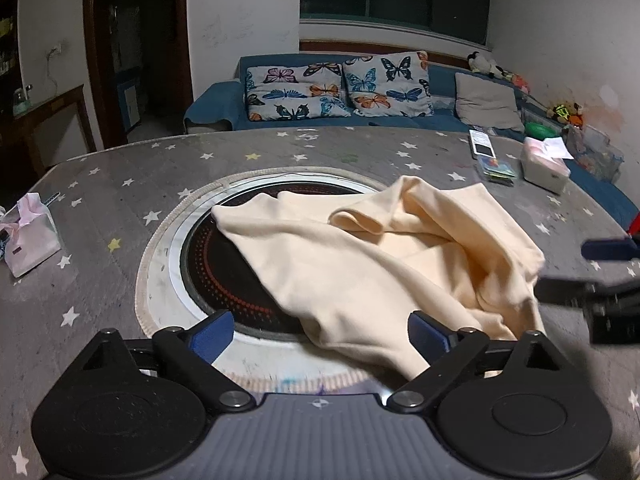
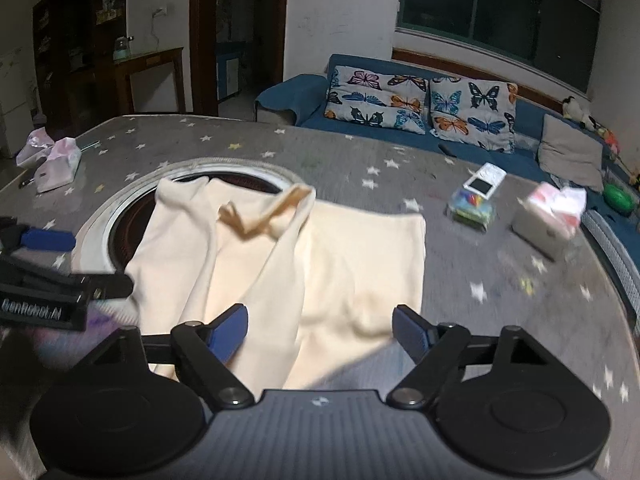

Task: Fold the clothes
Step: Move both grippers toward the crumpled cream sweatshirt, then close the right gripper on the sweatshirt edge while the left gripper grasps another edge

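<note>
Both pairs of blue-padded fingers stand apart with nothing clamped between them. Ahead of the left fingers (image 1: 322,334) lies the cream-coloured fabric garment (image 1: 360,264), rumpled, spread partly over a round dark hotplate with a red dotted pattern (image 1: 216,276) set in the grey star-printed surface (image 1: 120,184); a fold of the cloth reaches in between the two pads, nearer the right-hand one, though whether it touches that pad cannot be told. Seen past the right fingers (image 2: 320,330), the same garment runs from between the pads away toward the hotplate, with a tan ribbed neckline (image 2: 272,212) at its far end. Off to the left of the left fingers sits a pink-and-white tissue pack (image 1: 30,236); far ahead and to the right of the right fingers are a white tissue box (image 2: 548,220) and a white remote on a small clear case (image 2: 478,194). Beyond the surface stands a blue sofa with butterfly-print cushions (image 2: 420,106).
</note>
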Demonstrator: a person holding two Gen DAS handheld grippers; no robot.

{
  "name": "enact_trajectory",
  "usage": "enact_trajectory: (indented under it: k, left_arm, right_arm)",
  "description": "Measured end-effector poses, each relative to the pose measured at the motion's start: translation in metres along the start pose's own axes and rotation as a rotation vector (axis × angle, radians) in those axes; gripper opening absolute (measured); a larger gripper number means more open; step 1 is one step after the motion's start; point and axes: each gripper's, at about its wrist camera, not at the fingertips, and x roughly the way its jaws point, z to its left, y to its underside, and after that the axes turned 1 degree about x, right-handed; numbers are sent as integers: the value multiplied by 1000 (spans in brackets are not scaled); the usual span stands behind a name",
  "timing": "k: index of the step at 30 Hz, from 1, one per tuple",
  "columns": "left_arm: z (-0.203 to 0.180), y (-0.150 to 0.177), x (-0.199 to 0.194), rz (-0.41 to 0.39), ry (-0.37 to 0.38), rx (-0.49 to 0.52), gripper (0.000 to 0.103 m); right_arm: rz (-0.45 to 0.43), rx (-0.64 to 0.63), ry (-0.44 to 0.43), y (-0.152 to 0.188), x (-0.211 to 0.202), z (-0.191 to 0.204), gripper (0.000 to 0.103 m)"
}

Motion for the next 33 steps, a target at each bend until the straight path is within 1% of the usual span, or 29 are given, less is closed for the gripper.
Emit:
enact_trajectory:
  k: [2, 8, 11, 13, 16, 17, 18, 19, 21, 22, 23, 25, 30, 33]
  left_arm:
    - [2, -4, 5, 1, 0, -1, 91]
    - [10, -16, 22, 9, -5, -8, 91]
    - [16, -21, 31, 22, -4, -26, 91]
    - [19, -23, 36, 31, 0, -38, 91]
    - [21, -28, 43, 36, 1, -43, 91]
    - [22, -29, 45, 37, 2, -43, 91]
    - [22, -30, 46, 37, 4, -42, 91]
    - [22, -32, 48, 37, 9, -44, 91]
    - [23, -35, 51, 37, 21, -50, 91]
    - [22, -37, 52, 36, 24, -50, 91]
    - [21, -40, 54, 35, 24, -49, 91]
    - [19, -45, 58, 32, 24, -45, 91]
    - [14, -60, 73, 30, 12, -42, 91]
    - [10, -70, 88, 35, -15, -32, 91]
  right_arm:
    - [9, -3, -11, -13, 12, -3, 74]
    - [45, -28, -53, -50, 54, -8, 65]
    - [60, -3, -79, -65, 77, -10, 65]
    - [68, 15, -100, -72, 90, -12, 62]
    - [86, 24, -112, -82, 115, -10, 53]
    - [94, 22, -110, -84, 122, -9, 48]
    - [103, 20, -109, -85, 129, -9, 40]
    - [114, 17, -114, -86, 135, -8, 36]
    - [130, 12, -113, -86, 148, -7, 22]
    - [136, 11, -110, -85, 153, -8, 16]
    - [136, 10, -103, -83, 155, -9, 8]
    - [120, 4, -78, -81, 153, -11, 5]
    - [58, 12, -33, -78, 130, -27, 4]
    - [26, 23, -7, -78, 114, -40, 4]
